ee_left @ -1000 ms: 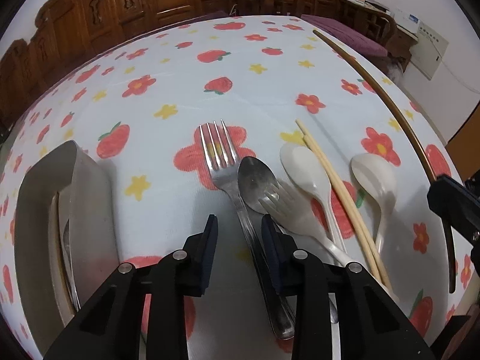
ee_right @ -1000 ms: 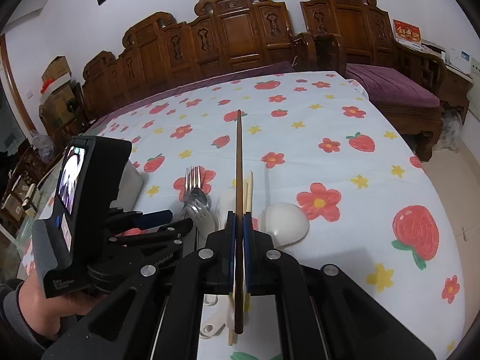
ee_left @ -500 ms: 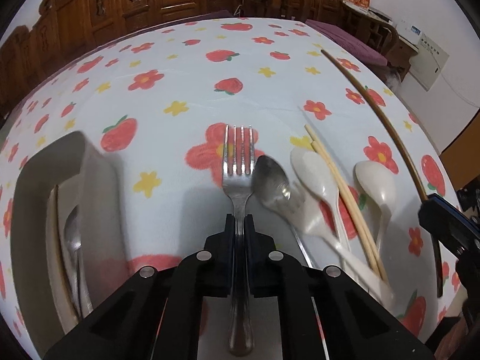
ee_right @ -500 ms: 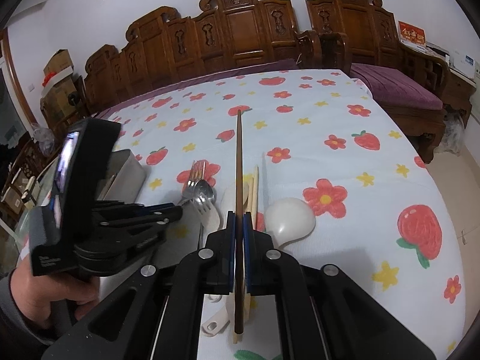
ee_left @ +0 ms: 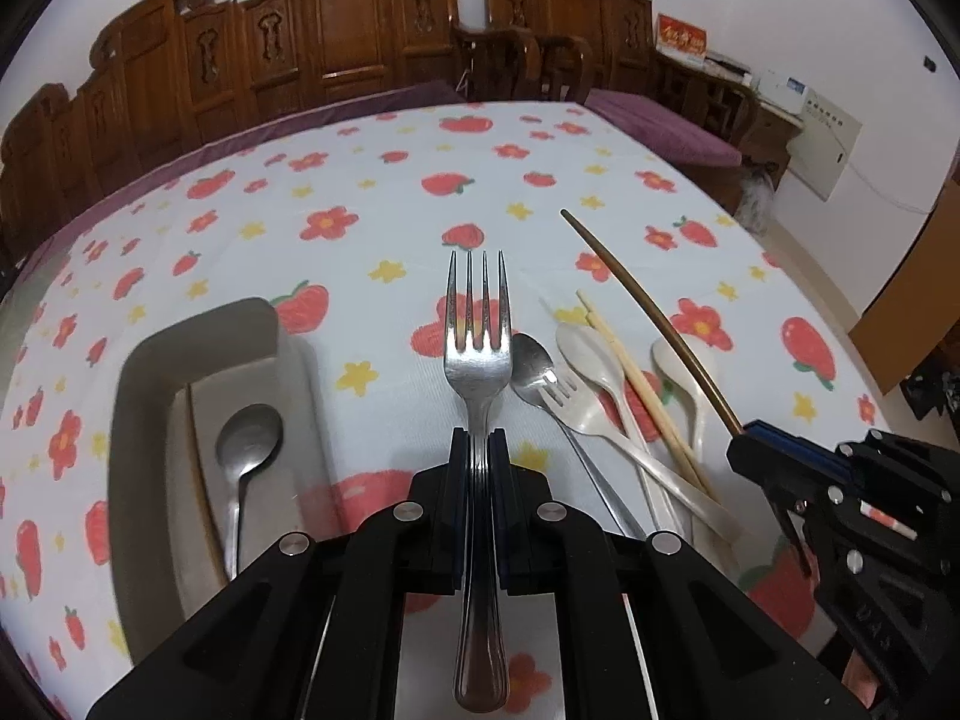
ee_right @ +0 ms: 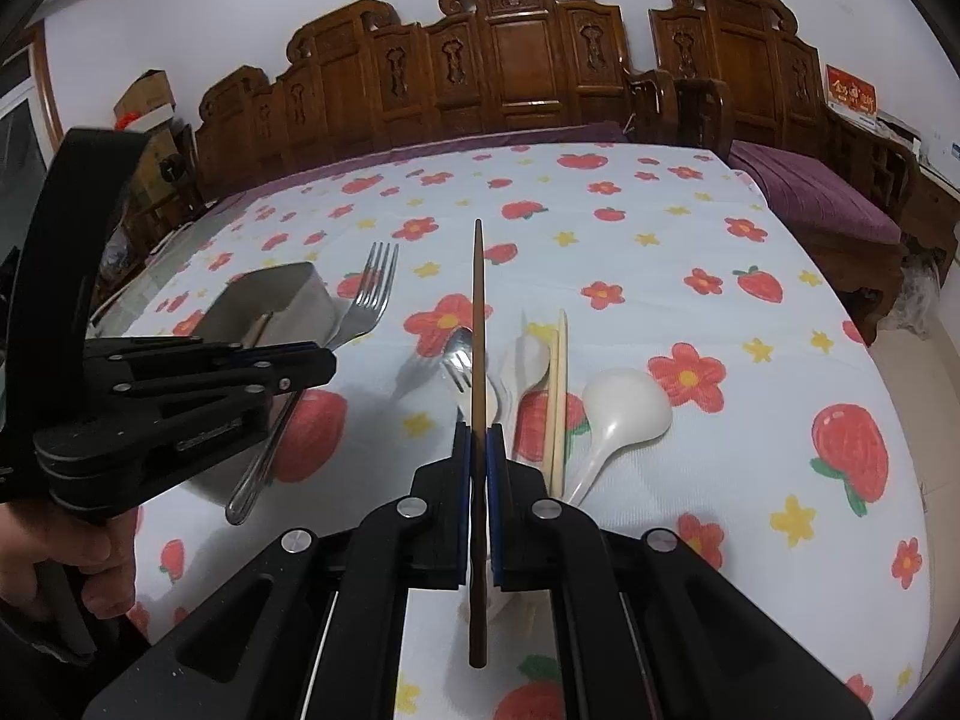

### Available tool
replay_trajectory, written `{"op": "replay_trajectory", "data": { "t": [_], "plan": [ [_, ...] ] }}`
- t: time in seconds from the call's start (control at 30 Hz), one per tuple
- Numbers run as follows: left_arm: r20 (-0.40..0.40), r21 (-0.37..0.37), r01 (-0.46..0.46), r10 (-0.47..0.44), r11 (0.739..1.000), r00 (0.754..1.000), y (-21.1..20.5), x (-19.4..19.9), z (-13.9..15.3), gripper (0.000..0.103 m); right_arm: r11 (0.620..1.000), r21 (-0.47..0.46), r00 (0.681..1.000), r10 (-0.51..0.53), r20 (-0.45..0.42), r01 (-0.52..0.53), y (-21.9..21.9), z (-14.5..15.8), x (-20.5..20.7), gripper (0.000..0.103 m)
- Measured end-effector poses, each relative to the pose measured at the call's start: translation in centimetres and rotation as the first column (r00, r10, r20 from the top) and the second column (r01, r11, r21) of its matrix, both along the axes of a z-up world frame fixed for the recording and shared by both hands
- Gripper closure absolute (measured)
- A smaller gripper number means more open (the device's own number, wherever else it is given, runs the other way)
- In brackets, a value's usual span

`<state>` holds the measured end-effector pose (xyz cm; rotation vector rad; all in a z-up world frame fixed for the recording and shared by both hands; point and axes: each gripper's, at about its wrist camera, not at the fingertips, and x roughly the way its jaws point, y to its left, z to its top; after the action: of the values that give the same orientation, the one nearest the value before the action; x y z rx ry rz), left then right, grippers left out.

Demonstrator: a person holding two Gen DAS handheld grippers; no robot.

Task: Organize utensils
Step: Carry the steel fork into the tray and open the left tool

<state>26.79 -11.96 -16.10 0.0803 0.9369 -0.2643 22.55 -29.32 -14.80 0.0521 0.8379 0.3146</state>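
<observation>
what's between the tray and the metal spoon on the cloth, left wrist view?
Only the metal fork, held off the cloth by the left gripper, crosses between tray and metal spoon.

Steel fork (ee_left: 477, 354) clamped, tines forward; dark chopstick (ee_right: 478, 324) gripped likewise; plastic spoons (ee_left: 591, 360), pale chopsticks (ee_left: 636, 384) heaped (overlapping).

Left claw (ee_left: 478, 441) and right claw (ee_right: 478, 435) both point downward, each clamped tight on something thin.

The left gripper (ee_right: 327, 363) hides the tray's (ee_right: 282, 294) contents.
</observation>
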Motion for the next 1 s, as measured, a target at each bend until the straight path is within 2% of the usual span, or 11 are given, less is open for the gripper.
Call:
{"op": "replay_trajectory", "data": {
  "t": [0.33, 0.6, 0.73, 1.0],
  "plan": [
    [0.056, -0.074, 0.012, -0.008, 0.997, 0.998, 2.9, -2.8, 3.4, 0.097, 1.0, -0.014, 0.998, 0.018, 0.056, -0.017, 0.5, 2.2, -1.4, 0.097],
    [0.108, -0.1, 0.007, 0.004, 0.995, 0.994, 5.7, -3.7, 5.9, 0.097, 0.999, -0.022, 0.995, 0.042, 0.094, -0.04, 1.8, 4.3, -1.9, 0.097],
    [0.118, -0.081, -0.008, 0.018, 0.997, 0.993, 7.1, -3.5, 5.8, 0.097, 0.998, -0.023, 0.995, 0.059, 0.08, -0.057, 3.0, 4.0, -1.7, 0.097],
    [0.097, -0.066, -0.096, 0.102, 0.993, 0.99, 11.3, -2.0, 3.0, 0.097, 0.994, -0.047, 0.992, 0.105, 0.071, -0.102, 6.2, 4.1, -1.1, 0.097]
  ]
}}
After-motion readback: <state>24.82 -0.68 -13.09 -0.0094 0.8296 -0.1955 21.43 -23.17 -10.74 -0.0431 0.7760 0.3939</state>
